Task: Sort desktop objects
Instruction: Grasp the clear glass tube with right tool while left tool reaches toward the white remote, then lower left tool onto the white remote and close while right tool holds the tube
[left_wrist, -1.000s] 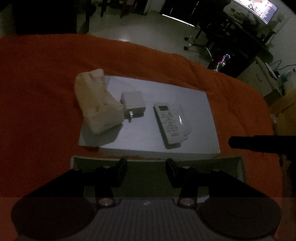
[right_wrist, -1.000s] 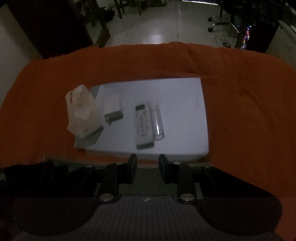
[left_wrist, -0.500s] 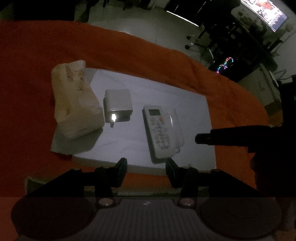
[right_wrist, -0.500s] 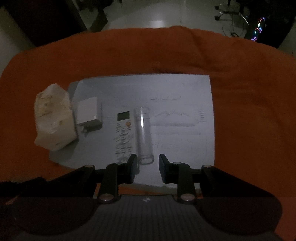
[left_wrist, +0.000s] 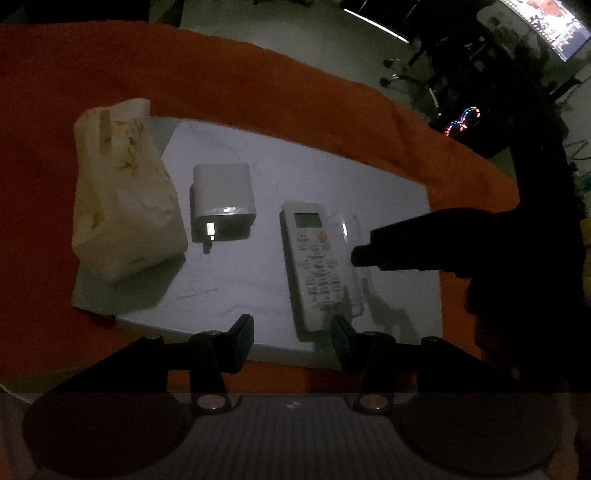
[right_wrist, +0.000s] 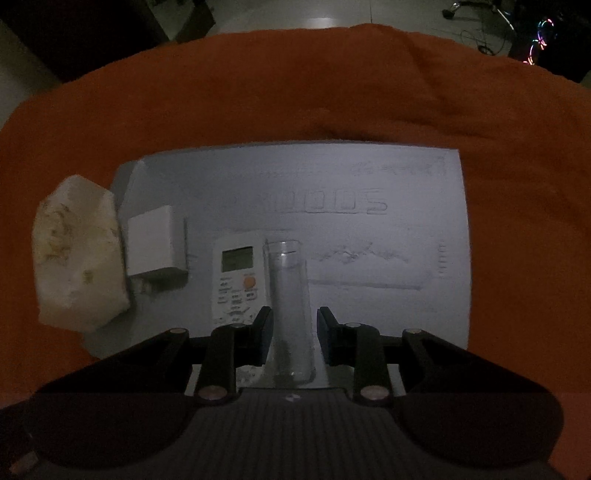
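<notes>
A white board (left_wrist: 332, 177) (right_wrist: 369, 258) lies on an orange cloth. On it lie a cream tissue pack (left_wrist: 122, 192) (right_wrist: 77, 251), a white charger block (left_wrist: 221, 199) (right_wrist: 155, 240), a white remote (left_wrist: 314, 258) (right_wrist: 236, 273) and a clear glass tube (right_wrist: 291, 306) lying beside the remote. My right gripper (right_wrist: 291, 328) is open, with its jaws on either side of the tube and a small gap on each side. It shows as a dark shape in the left wrist view (left_wrist: 424, 243). My left gripper (left_wrist: 291, 336) is open and empty above the board's near edge.
The orange cloth (right_wrist: 295, 92) covers the surface all around the board. Beyond it are a pale floor, office chairs and a monitor (left_wrist: 561, 33) at the far right, with coloured PC lights (left_wrist: 461, 122).
Both grippers have moved forward and down toward the board. My right gripper has come in around the glass tube. My left gripper has shifted left, nearer the charger and remote.
</notes>
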